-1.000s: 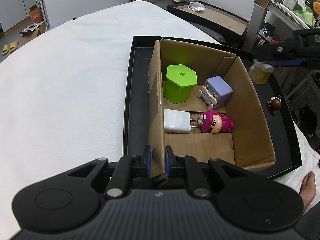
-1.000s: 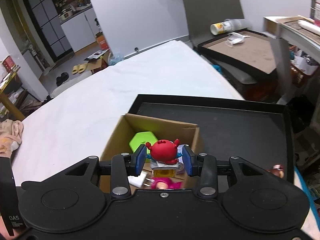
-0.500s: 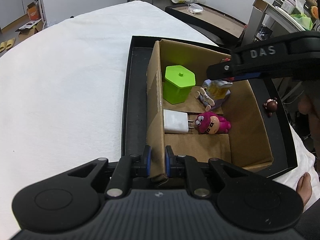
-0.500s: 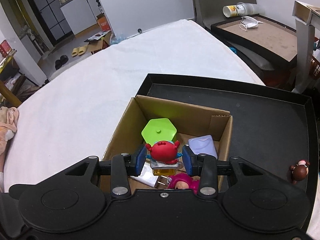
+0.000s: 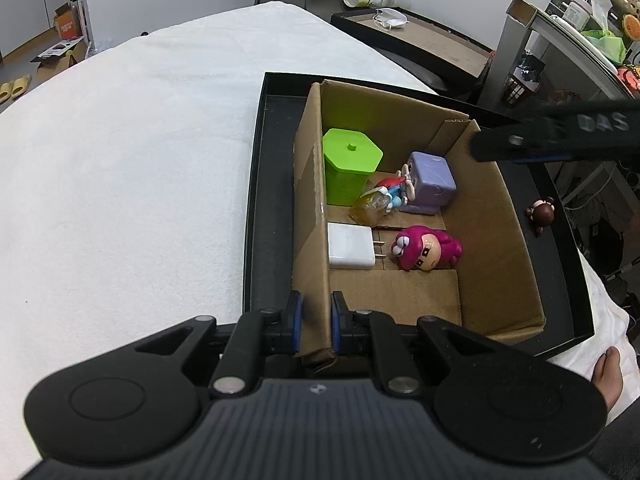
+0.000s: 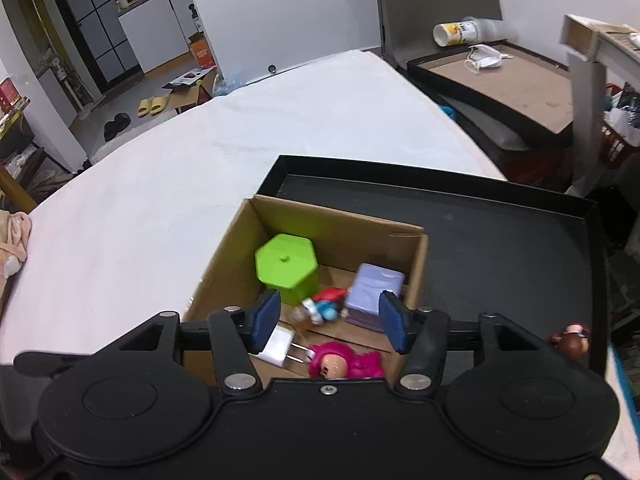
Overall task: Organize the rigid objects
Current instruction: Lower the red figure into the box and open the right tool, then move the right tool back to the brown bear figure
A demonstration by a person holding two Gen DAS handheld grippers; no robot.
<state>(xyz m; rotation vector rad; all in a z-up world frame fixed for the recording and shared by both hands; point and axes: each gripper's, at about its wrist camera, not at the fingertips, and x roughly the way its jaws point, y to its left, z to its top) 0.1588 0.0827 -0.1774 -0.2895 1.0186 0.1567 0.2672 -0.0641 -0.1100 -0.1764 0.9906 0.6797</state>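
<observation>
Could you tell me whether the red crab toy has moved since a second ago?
Yes. The red crab toy has dropped from the right hand-held gripper into the cardboard box, lying between the green container and purple cube.

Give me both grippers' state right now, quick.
Left gripper: shut on the cardboard box wall.
Right gripper: jaws opening, nothing between them; red crab toy lies in the box.

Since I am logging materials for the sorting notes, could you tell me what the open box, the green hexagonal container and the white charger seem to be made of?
Open box: corrugated cardboard, matte brown, with raw cut edges and folded flaps. Green hexagonal container: probably moulded plastic, uniform lime colour, smooth, with a soft sheen. White charger: likely hard glossy plastic, with two metallic-looking prongs.
</observation>
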